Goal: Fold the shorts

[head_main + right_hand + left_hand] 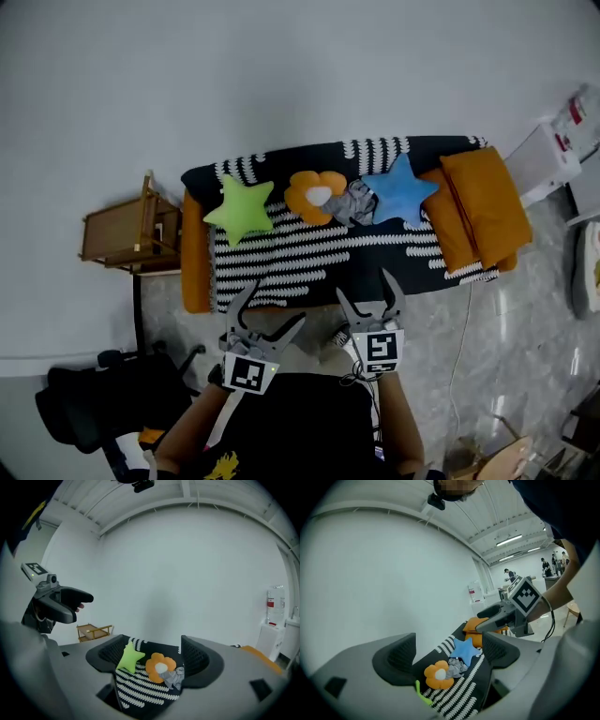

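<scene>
Shorts (353,202) crumpled on sofa (281,255), well beyond right gripper (363,284)

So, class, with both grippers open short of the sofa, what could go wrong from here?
The shorts lie crumpled between the flower cushion and the blue star: a jaw might pinch a cushion too. Bunched as they are, a grab may take several layers, so the fold could come out crooked.
</scene>
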The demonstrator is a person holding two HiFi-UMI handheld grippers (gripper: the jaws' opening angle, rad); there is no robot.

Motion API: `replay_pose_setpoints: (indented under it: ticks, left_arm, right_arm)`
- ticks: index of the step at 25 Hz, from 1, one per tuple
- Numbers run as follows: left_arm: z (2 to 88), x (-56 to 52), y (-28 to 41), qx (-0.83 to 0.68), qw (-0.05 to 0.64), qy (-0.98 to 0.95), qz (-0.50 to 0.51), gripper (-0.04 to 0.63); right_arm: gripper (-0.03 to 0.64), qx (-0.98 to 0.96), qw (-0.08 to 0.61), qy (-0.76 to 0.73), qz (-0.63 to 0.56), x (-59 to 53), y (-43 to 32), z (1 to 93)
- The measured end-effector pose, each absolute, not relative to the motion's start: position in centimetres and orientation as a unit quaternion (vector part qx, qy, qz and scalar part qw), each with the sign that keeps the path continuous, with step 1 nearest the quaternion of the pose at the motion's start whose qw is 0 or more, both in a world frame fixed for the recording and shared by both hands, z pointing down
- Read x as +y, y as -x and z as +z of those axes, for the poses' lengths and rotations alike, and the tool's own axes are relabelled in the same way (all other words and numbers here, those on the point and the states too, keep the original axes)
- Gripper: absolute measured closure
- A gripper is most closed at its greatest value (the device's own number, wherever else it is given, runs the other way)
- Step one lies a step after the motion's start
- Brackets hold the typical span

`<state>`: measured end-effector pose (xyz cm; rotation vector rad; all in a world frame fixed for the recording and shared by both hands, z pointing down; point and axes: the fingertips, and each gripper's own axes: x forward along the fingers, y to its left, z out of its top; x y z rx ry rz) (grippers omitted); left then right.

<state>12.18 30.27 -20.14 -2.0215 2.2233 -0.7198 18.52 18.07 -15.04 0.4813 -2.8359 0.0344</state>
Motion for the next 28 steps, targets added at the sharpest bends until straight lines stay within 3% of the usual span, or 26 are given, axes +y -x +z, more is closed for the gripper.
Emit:
replay_pose_setpoints:
  ticks: [4,9,15,22,28]
  left_arm:
    - [-19.3,24.9,-9.8,0.720,0.013,0.657,-0.222,0.144]
    - [-17.4,18.7,-6.5,0.719,-0.011,0.669,-0.186,0.144]
    - [-15.7,12.4,-1.4,0.694,-0.015,0.702,-0.158,0.144]
    - [-6.3,5.3,6.1,0.692,-0.094,0.703,-0.135,0.147]
    - [4.2,0.4,7.6,0.659,-0.137,0.708,-0.214,0.156]
  right_arm:
    - [0.241,-0.977,0.144,-0.159,0.008,13.4,-17.5,-13.9]
    - [0.247,-0.963,0.214,-0.165,-0.005,8.6,-16.8,-10.5]
    - [0.261,-0.947,0.239,-0.212,-0.017,4.3,-12.9,-12.3]
    - [0.266,-0.928,0.312,-0.199,-0.050,-0.8,-7.7,-6.5]
    - [0.293,-0.926,0.328,-0.186,-0.020,-7.2,-4.4,2.8]
